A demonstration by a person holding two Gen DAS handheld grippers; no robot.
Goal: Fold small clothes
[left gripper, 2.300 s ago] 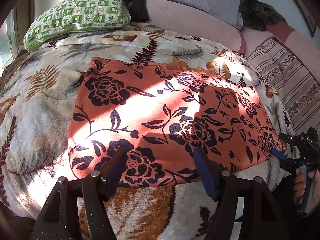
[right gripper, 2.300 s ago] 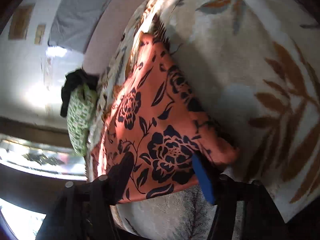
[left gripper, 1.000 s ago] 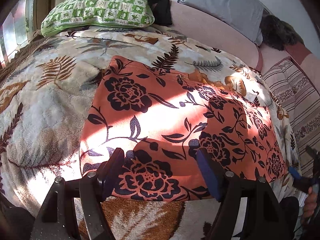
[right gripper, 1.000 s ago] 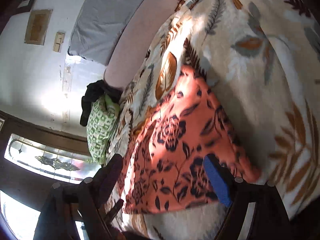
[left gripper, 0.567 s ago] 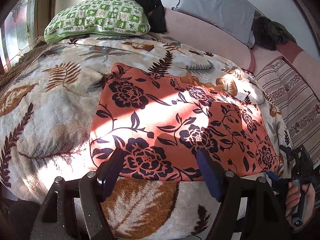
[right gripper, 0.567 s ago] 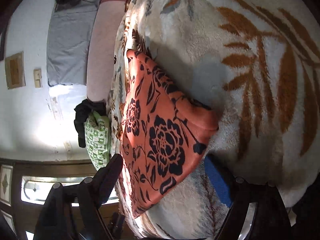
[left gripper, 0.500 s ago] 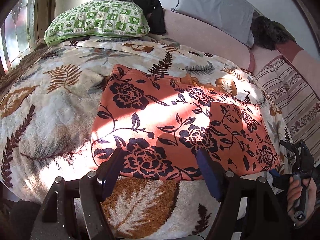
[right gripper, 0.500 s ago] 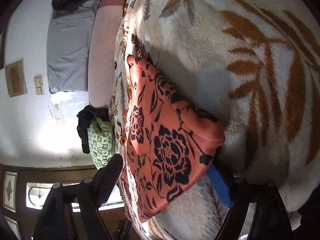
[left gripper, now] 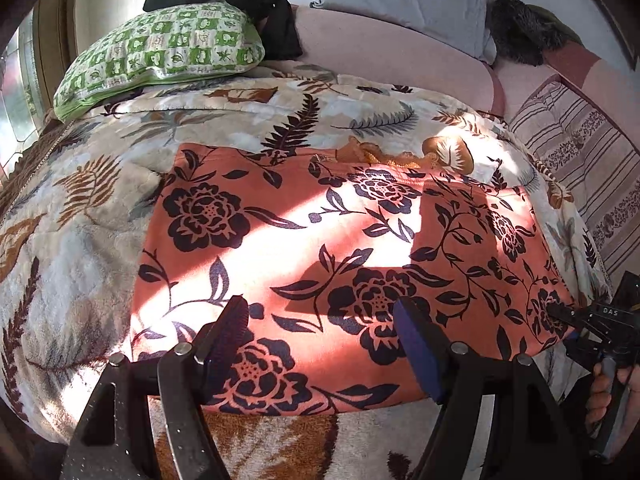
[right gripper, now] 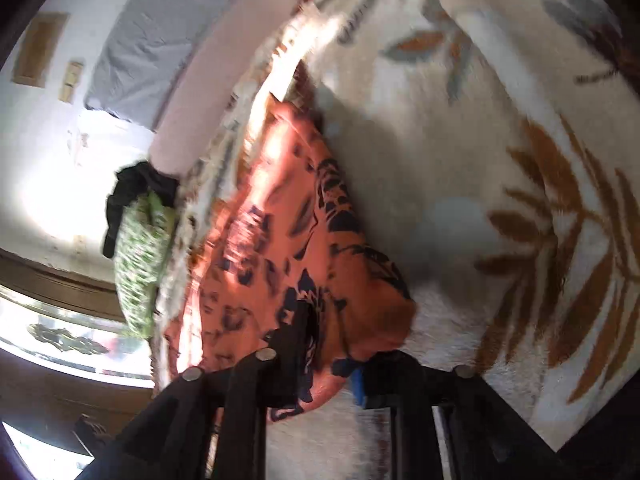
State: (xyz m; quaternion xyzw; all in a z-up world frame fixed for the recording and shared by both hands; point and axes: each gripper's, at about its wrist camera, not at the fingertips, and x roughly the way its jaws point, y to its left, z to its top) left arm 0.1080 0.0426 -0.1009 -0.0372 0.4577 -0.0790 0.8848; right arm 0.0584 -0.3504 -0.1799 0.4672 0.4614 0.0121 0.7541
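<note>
The right gripper [right gripper: 328,360] now sits lower, down at the near right corner of the orange flowered cloth [right gripper: 280,248]. Its jaws, wide apart a moment ago, have just been closing and now pinch that corner, which bunches up between the pads. In the left wrist view the right gripper [left gripper: 568,320] now touches the cloth's [left gripper: 320,248] corner instead of hanging just below it. The left gripper [left gripper: 320,340] now reaches further over the cloth's near edge.

Harsh sun patches, right-wrist motion blur
</note>
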